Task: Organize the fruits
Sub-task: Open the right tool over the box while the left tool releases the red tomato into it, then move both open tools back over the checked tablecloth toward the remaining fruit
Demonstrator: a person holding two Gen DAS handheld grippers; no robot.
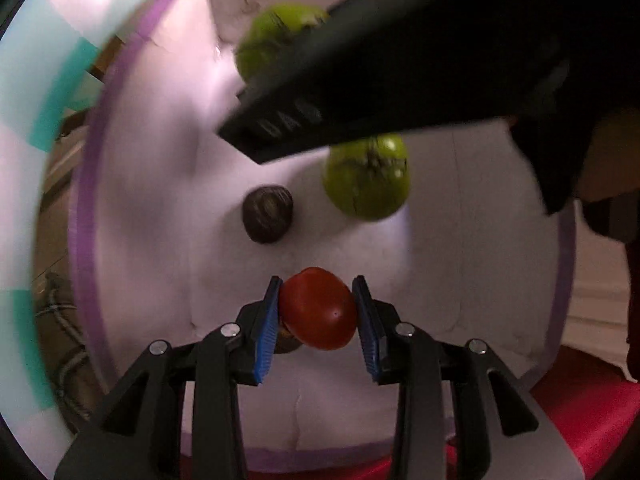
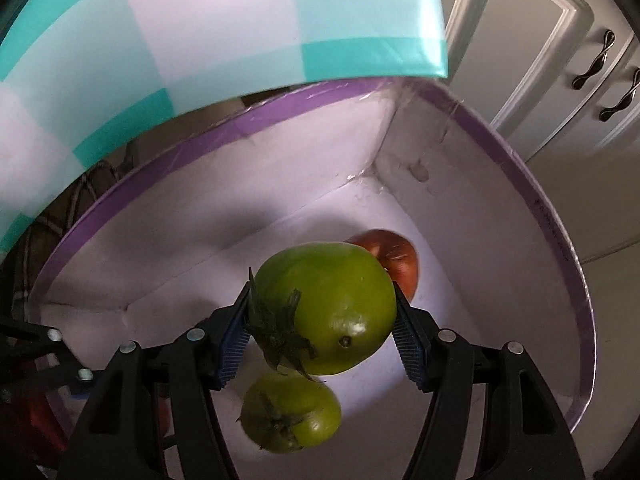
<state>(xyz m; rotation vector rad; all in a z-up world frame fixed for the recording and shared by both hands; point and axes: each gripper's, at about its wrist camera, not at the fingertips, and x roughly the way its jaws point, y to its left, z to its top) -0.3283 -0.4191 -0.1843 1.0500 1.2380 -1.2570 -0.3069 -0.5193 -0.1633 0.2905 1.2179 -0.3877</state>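
Green tomato (image 2: 326, 306) clamped in the right claw (image 2: 322, 320), red tomato (image 1: 318, 308) clenched in the left claw (image 1: 316, 320), both over the white box (image 2: 520, 240). Placing looks underway; each needs lowering to bare floor beyond its tips, then release.

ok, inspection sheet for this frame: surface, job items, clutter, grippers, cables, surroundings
Surface: white box floor with purple rim; red cloth beneath.
Job's things: red tomato and green tomato are both gripped; another green tomato and a dark round fruit lie in the box.
Clutter: nothing seen.
Grippers: left gripper shut on red tomato; right gripper shut on green tomato.
Cables: nothing seen.
Surroundings: teal checked box, cabinet doors.
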